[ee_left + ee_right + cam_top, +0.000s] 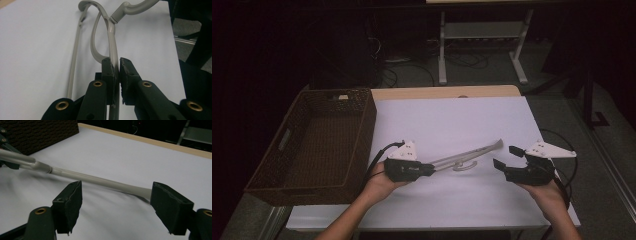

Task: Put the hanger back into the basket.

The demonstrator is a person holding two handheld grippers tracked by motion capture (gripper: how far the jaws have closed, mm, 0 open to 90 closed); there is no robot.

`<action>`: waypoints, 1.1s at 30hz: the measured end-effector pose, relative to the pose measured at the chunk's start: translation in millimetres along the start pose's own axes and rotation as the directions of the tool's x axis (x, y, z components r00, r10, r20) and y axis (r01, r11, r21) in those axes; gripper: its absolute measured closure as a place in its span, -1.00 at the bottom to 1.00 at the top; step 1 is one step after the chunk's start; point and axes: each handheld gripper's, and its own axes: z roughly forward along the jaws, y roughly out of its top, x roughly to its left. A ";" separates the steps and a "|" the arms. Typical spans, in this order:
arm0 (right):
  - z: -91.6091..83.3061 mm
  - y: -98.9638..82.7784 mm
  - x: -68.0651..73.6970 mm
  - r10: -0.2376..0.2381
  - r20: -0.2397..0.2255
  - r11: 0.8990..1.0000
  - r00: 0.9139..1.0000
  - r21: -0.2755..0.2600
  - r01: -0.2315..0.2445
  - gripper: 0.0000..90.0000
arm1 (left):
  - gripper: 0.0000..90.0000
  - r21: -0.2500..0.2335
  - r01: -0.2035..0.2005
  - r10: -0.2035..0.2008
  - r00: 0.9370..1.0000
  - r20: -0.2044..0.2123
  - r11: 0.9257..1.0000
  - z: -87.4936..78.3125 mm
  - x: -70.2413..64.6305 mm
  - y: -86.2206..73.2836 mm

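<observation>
Basket point(319, 145) blocks left — white tabletop point(452, 120) beyond open.

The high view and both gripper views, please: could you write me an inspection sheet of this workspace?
Surface: white sheet over a wooden table.
Job's things: grey hanger, lifted at the clamped end.
Clutter: brown wicker basket at the left; contents unclear.
Grippers: left gripper shut on the hanger's arm; right gripper open beside its far end, not touching.
Cables: black cable trailing from the left gripper.
Surroundings: dim floor, metal frame behind.
</observation>
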 end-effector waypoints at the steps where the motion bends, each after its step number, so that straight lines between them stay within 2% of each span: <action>1: 0.0 0.2 0.0 -0.002 0.000 1.000 1.000 -0.006 0.002 -0.45 | 0.85 -0.006 0.003 -0.003 1.000 -0.009 1.000 -1.7 0.5 1.6; 5: 0.2 0.8 0.7 0.002 -0.006 1.000 1.000 -0.010 -0.003 -0.46 | 0.85 -0.029 0.014 -0.014 1.000 -0.024 0.999 -8.8 1.1 8.1; 9: 2.2 1.4 1.2 -0.003 -0.015 1.000 1.000 -0.011 0.003 -0.46 | 0.85 -0.028 0.017 -0.018 0.999 -0.048 0.999 -15.2 1.6 15.1; 16: 3.8 2.0 2.0 -0.007 -0.031 1.000 0.999 -0.013 0.007 -0.49 | 0.85 -0.062 0.053 -0.057 0.996 -0.069 0.997 -32.0 4.2 29.8; 25: 4.2 4.3 4.8 -0.014 -0.052 1.000 0.999 -0.029 0.012 -0.69 | 0.85 -0.085 0.086 -0.094 0.990 -0.103 0.993 -60.4 7.5 50.5; 33: 5.1 3.5 4.6 -0.016 -0.053 0.999 0.998 -0.032 0.014 -0.70 | 0.85 -0.106 0.071 -0.085 0.987 -0.133 0.992 -96.1 13.1 65.7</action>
